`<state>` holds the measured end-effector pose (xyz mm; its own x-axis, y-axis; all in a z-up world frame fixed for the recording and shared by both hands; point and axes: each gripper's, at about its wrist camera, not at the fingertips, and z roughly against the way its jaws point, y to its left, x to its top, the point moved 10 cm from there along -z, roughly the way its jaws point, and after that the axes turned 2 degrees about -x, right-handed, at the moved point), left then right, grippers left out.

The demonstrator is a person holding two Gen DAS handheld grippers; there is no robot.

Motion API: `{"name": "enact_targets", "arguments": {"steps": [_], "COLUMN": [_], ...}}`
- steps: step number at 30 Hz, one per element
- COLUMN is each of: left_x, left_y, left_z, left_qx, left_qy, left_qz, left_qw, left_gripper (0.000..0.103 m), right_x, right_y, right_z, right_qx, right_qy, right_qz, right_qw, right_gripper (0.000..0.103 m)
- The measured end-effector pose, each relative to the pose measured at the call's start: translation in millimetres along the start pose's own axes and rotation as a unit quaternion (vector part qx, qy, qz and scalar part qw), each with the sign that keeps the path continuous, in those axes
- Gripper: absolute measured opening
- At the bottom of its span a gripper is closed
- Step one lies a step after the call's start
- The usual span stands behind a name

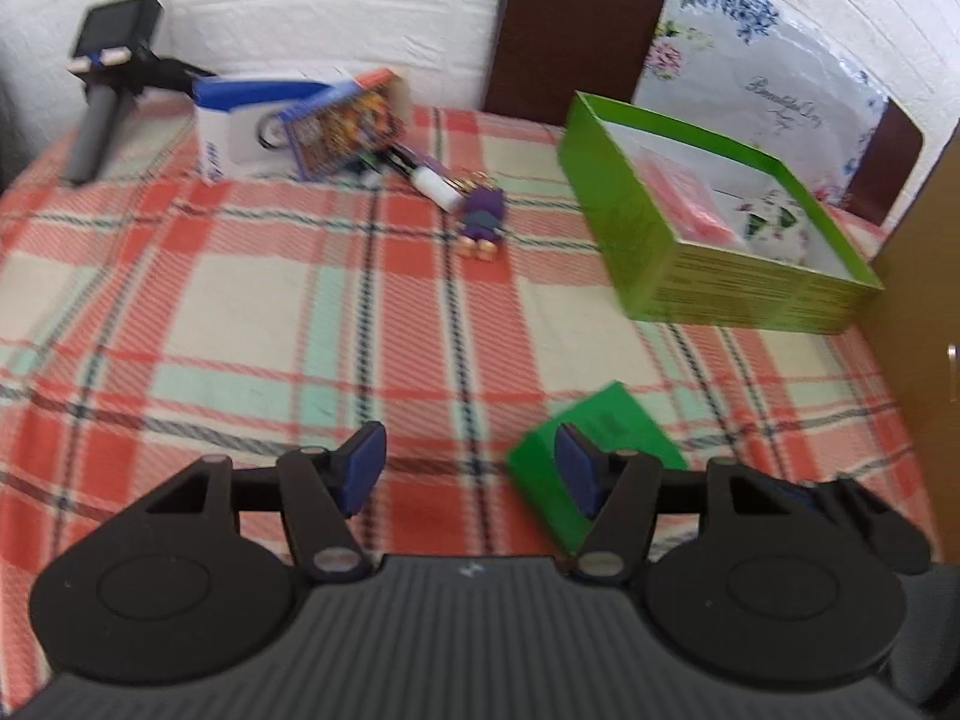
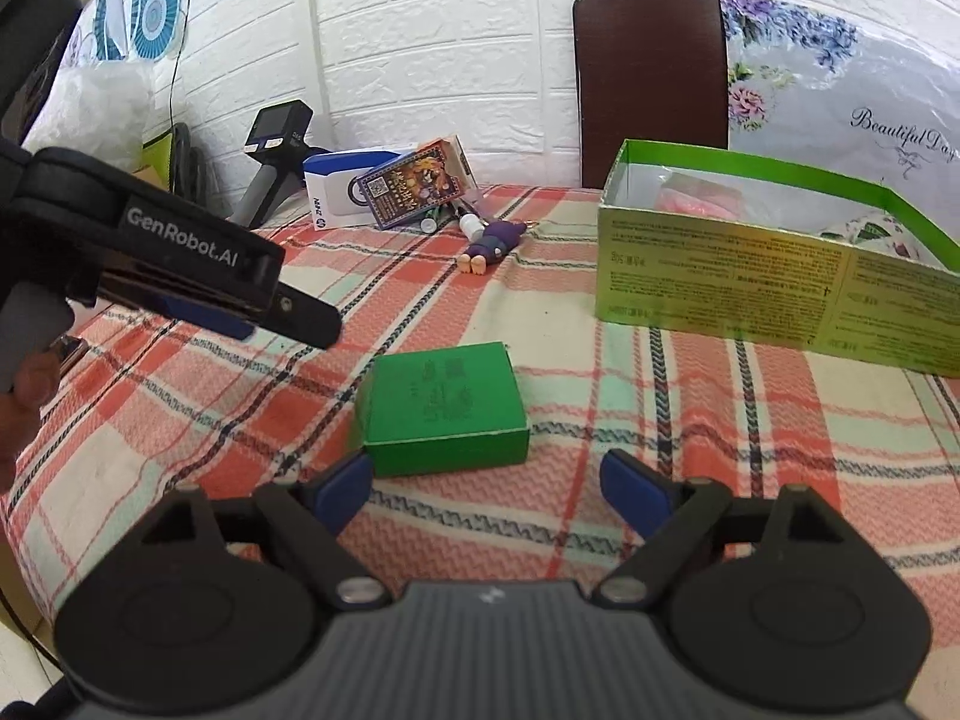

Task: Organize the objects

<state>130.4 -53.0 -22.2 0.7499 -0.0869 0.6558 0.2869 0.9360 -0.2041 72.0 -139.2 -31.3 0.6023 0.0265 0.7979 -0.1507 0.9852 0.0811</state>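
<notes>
The landmark here is the big green tray box [image 2: 774, 300], which stands open on the plaid tablecloth [image 2: 690, 438] in front of a brown chair [image 2: 651, 84]. Inside this box I see a pink packet [image 1: 681, 198] and a white item with a flower pattern [image 1: 771, 216], so it seems that a part of the organizing is already done.

Much is left, in my judgement. The small green box [image 2: 444, 408] lies on the cloth in front of the tray box, near to it but not touching. Far to the left of the tray box, near the white wall, a group of things waits: a white and blue box [image 2: 336, 192], a colourful card box [image 2: 414, 180] that leans on it, a purple toy figure [image 2: 495, 243] and a white tube [image 1: 435, 189] beside the figure (some smaller things are there too, but too blurred to name).

The right gripper [image 2: 486, 483] is open, its blue pads spread wide, and it holds nothing; the small green box is just ahead of its left pad. The left gripper [image 1: 471, 468] is open too and empty, with the same small box partly behind its right pad. I judge that this box is the next thing to go in the tray box, and after it the group at the wall.
</notes>
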Motion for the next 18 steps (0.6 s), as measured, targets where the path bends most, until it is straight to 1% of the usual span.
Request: {"name": "enact_targets", "arguments": {"steps": [2,3,4,5,6,7,10,11,12,13,14,15,17,18], "left_x": [-2.1,-3.3,-4.9,-6.2,-7.3,-9.6,-17.9,-18.2,-17.3,-16.3,-14.4,-12.2,-6.6,-3.5], "left_y": [-7.1,-8.5,-9.5,-9.7,-9.1,-10.0,-13.7,-16.9,-21.5,-26.6,-30.7,-33.5,-37.3,-40.0], "left_z": [-5.6,-7.9,-10.2,-12.3,-14.4,-17.8,-31.9,-33.7,-34.7,-36.1,-36.5,-36.9,-36.3,-35.1], "left_qx": [-0.013,-0.014,-0.016,-0.022,-0.029,-0.035,-0.054,-0.055,-0.054,-0.06,-0.065,-0.068,-0.061,-0.063], "left_qy": [0.013,0.018,0.024,0.03,0.036,0.043,0.067,0.059,0.051,0.048,0.046,0.046,0.044,0.043], "left_qz": [0.002,0.004,0.006,0.009,0.013,0.02,0.037,0.035,0.023,0.012,0.012,0.013,0.004,0.002], "left_qw": [0.9998,0.9997,0.9996,0.9993,0.9989,0.9983,0.9956,0.9961,0.997,0.997,0.9967,0.9965,0.9972,0.9971], "left_gripper": [0.069,0.069,0.069,0.069,0.07,0.07,0.068,0.068,0.061,0.056,0.052,0.05,0.047,0.045], "right_x": [0.8,0.9,1.2,1.7,2.4,2.7,1.9,2.4,3.1,3.7,4.5,5.1,7.0,8.2], "right_y": [2.6,5.2,7.0,10.4,13.3,16.4,23.8,24.9,26.4,27.9,28.1,27.2,21.8,18.1], "right_z": [-2.6,-4.1,-5.3,-5.8,-6.6,-8.6,-21.0,-23.5,-25.3,-26.7,-27.3,-26.5,-23.1,-21.4], "right_qx": [0.003,0.005,0.01,0.016,0.023,0.026,0.015,0.012,0.008,0.003,-0.004,-0.007,-0.01,-0.012], "right_qy": [0.002,0.004,0.007,0.007,0.006,0.007,0.019,0.017,0.016,0.014,0.012,0.008,0.002,0.0], "right_qz": [0.002,0.003,0.004,0.005,0.007,0.011,0.025,0.031,0.038,0.048,0.054,0.053,0.042,0.033], "right_qw": [1.0,1.0,1.0,1.0,1.0,1.0,0.999,0.999,0.999,0.999,0.998,0.999,0.999,0.999], "right_gripper": [0.088,0.088,0.09,0.095,0.097,0.097,0.097,0.096,0.094,0.084,0.077,0.069,0.063,0.063]}}
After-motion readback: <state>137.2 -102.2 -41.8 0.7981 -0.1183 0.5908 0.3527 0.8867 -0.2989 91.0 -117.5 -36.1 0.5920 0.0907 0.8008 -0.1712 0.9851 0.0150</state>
